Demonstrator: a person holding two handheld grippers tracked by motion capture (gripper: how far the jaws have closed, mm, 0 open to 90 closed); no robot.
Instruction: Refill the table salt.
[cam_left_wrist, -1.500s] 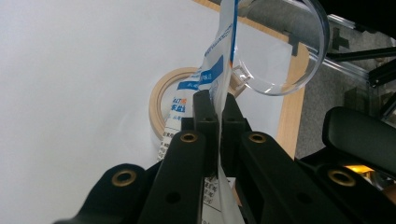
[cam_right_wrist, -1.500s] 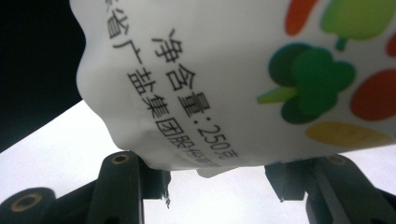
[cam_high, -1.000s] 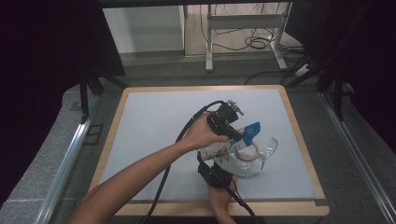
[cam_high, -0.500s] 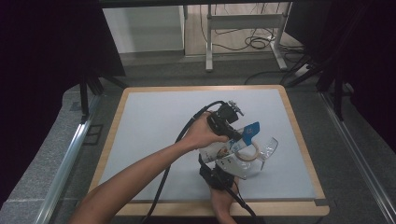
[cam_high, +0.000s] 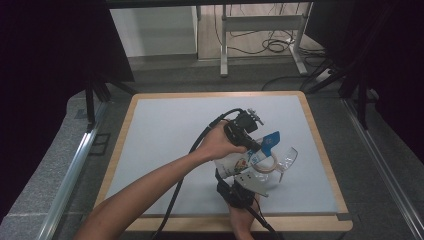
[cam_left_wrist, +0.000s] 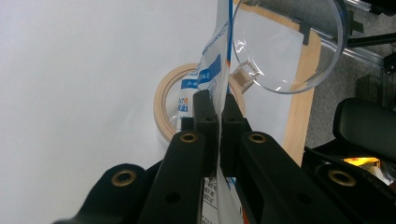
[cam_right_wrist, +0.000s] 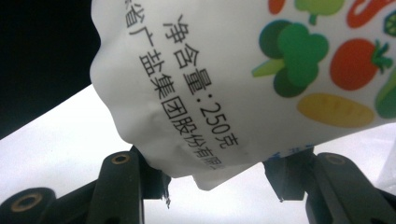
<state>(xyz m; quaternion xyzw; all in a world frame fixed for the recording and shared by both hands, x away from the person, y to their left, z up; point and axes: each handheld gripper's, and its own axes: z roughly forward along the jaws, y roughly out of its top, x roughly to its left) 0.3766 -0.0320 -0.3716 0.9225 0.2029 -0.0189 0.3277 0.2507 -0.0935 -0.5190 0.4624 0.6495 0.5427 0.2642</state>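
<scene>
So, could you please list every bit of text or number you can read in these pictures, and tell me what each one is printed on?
"净含量:250克", black print on the white bag, right gripper view.
"盐集团股份有限", a second black line beneath it on the bag; its first character looks like "省", and the line's end is cut off at the fold.
Blue and white lettering on the bag's top edge, left gripper view: too small and skewed to read.
Small print on the bag, high view: blurred.

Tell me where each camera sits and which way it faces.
High view: above the near table edge, looking forward and down; forearms, left gripper, right gripper.
Left gripper view: on the left gripper, looking along jaws clamping the bag; tape ring and clear glass beyond.
Right gripper view: on the right gripper, facing the bag's lower end.
Shared: the bag.
</scene>
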